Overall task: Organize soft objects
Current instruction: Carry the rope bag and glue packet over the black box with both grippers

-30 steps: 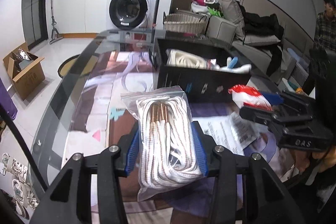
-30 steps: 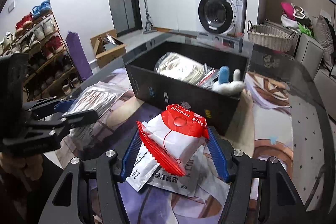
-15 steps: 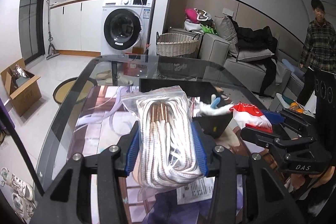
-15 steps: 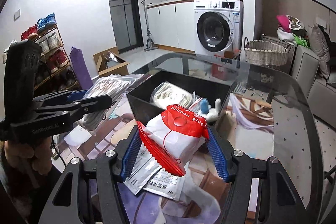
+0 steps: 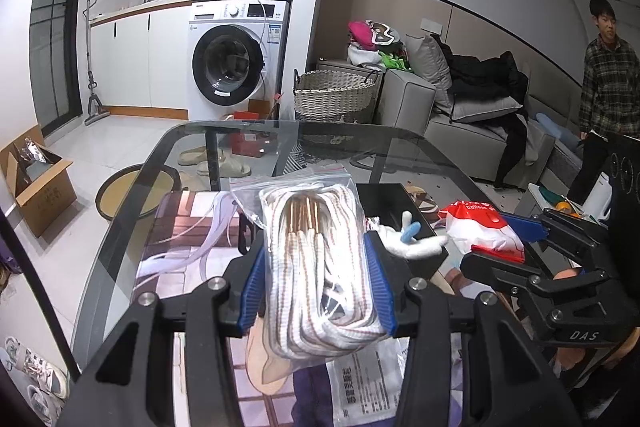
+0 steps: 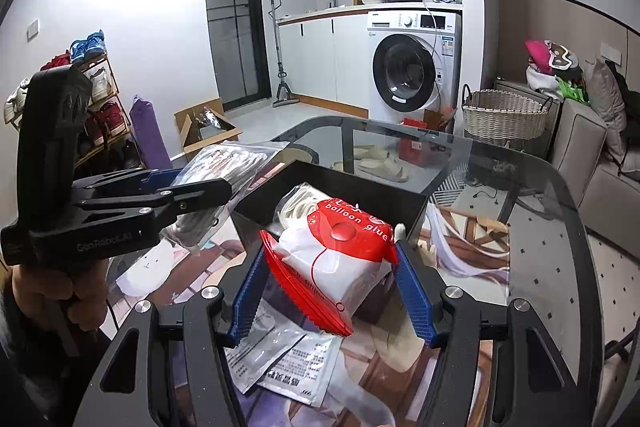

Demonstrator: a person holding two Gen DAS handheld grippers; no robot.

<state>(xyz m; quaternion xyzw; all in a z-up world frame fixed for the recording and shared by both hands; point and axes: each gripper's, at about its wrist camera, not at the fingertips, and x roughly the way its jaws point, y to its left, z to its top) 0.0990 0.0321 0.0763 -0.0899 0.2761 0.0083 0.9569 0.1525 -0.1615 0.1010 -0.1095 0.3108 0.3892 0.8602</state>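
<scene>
My left gripper (image 5: 316, 279) is shut on a clear zip bag of white laces (image 5: 316, 259), held in the air above the table. My right gripper (image 6: 334, 287) is shut on a red-and-white balloon glue pack (image 6: 340, 259), also lifted. In the left wrist view the right gripper (image 5: 516, 247) with the glue pack (image 5: 484, 231) hangs at the right. In the right wrist view the left gripper (image 6: 200, 189) with the laces bag (image 6: 228, 163) hangs at the left. A black box (image 6: 344, 179) below holds another bag of white cord (image 6: 300, 205) and a small white plush (image 5: 416, 241).
The glass table (image 5: 280, 135) carries a printed mat (image 5: 180, 227) and flat foil packets (image 6: 288, 359) near the front. Beyond it stand a washing machine (image 5: 236, 59), a wicker basket (image 5: 336, 95) and a sofa (image 5: 480, 123). A person (image 5: 608, 83) stands at the far right.
Both grippers have risen with their loads, so the table and the black box now lie lower in both views. The grips are the same.
</scene>
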